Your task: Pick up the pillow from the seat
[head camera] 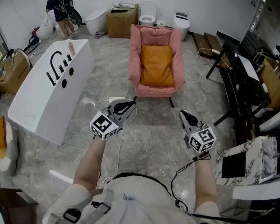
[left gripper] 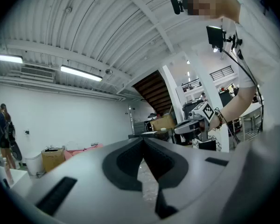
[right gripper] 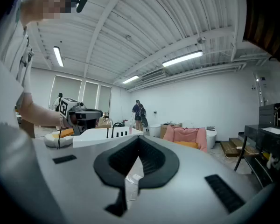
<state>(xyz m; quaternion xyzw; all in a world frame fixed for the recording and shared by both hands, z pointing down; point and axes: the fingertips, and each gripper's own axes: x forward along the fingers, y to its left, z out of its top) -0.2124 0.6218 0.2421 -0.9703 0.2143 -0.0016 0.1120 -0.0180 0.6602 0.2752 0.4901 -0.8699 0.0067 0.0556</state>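
An orange pillow (head camera: 156, 65) lies on the seat of a pink armchair (head camera: 136, 55) at the middle of the head view. It also shows small in the right gripper view, as an orange pillow (right gripper: 188, 144) on the pink armchair (right gripper: 185, 135). My left gripper (head camera: 129, 103) is held shut and empty over the floor, short of the chair's front left. To its right my right gripper (head camera: 183, 115) is shut too, with nothing in it, below the chair's front right corner. Both jaw pairs meet at their tips.
A white bathtub (head camera: 37, 97) with black taps stands to the left. A black rack (head camera: 240, 85) and a marble-topped stand (head camera: 252, 160) are on the right. Toilets (head camera: 147, 14) and a cardboard box (head camera: 121, 21) line the back wall. A person (head camera: 59, 10) stands at the far left.
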